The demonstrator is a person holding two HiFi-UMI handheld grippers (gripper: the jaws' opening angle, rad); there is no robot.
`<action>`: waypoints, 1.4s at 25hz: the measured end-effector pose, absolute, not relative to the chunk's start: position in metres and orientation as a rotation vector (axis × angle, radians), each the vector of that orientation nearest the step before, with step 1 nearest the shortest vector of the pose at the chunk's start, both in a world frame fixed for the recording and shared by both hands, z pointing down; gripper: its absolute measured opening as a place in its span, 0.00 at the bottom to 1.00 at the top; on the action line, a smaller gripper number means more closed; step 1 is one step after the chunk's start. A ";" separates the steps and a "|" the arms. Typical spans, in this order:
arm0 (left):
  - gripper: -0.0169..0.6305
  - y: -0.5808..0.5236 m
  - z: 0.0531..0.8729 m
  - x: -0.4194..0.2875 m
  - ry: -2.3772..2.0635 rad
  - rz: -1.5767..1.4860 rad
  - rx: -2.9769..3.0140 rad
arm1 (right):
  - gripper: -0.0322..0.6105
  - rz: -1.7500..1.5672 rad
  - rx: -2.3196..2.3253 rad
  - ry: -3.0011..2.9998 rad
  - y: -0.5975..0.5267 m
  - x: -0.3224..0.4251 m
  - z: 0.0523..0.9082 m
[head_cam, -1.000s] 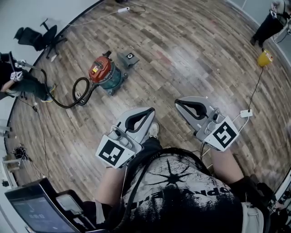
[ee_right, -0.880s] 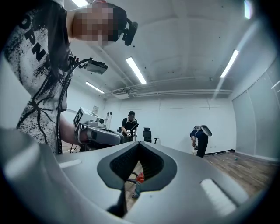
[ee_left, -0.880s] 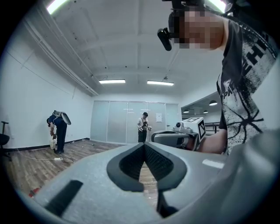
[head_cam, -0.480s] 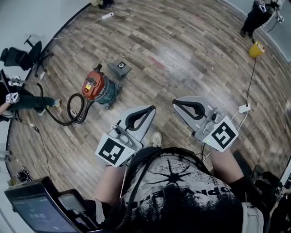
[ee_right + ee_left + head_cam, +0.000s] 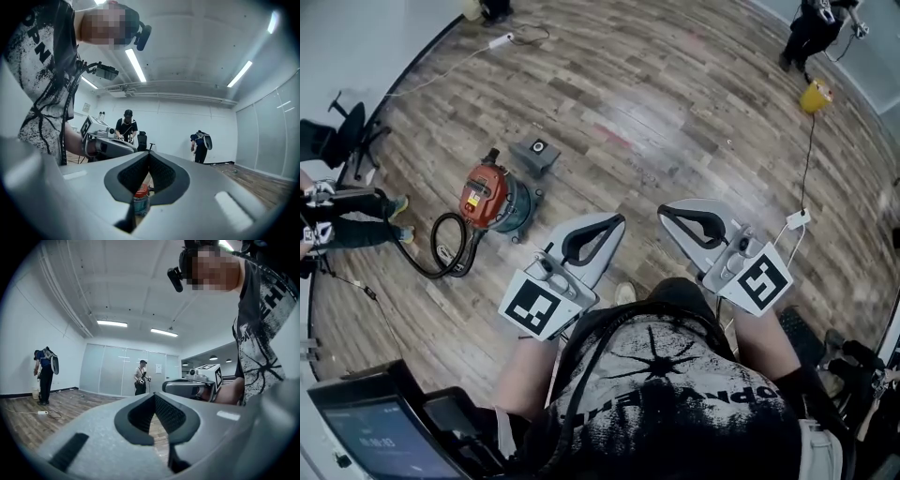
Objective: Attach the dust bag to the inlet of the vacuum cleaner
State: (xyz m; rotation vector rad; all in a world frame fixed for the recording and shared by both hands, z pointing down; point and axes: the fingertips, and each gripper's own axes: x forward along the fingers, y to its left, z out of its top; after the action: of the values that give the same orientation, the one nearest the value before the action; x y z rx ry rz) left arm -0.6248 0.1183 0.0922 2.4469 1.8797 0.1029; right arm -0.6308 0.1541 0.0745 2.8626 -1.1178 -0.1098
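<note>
Reaching the vacuum cleaner [image 5: 492, 199] comes first, I judge — it stands well ahead and left of the left gripper [image 5: 617, 221], with what looks like the grey dust bag [image 5: 534, 155] just beyond it. Both this and the right gripper [image 5: 664, 211] are closed and empty; open only beside the bag.

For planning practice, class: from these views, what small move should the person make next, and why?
Probably step closer to the vacuum cleaner: it stands across the floor, beyond both tools, and the left tool and right tool are shut and empty.
</note>
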 end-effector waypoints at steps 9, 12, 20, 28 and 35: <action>0.03 0.133 0.092 -0.592 1.902 0.077 2.401 | 0.06 -0.119 2.868 -1.056 0.167 -0.599 0.076; 0.04 0.137 0.095 -0.572 1.882 0.089 2.422 | 0.06 -0.103 2.863 -1.066 0.175 -0.580 0.078; 0.03 0.166 0.088 -0.524 1.764 0.081 2.500 | 0.08 -0.138 2.805 -1.234 0.195 -0.524 0.070; 0.03 0.216 0.095 -0.448 1.660 0.143 2.608 | 0.09 -0.124 2.730 -1.417 0.245 -0.449 0.069; 0.04 0.265 0.097 -0.388 1.577 0.121 2.654 | 0.11 -0.131 2.683 -1.519 0.293 -0.390 0.076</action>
State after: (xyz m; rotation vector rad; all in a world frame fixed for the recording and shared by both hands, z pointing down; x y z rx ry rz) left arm -0.3876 0.2651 0.0971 2.6539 1.5775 0.1213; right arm -0.3903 0.2931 0.0757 2.6825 -1.5193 -0.1311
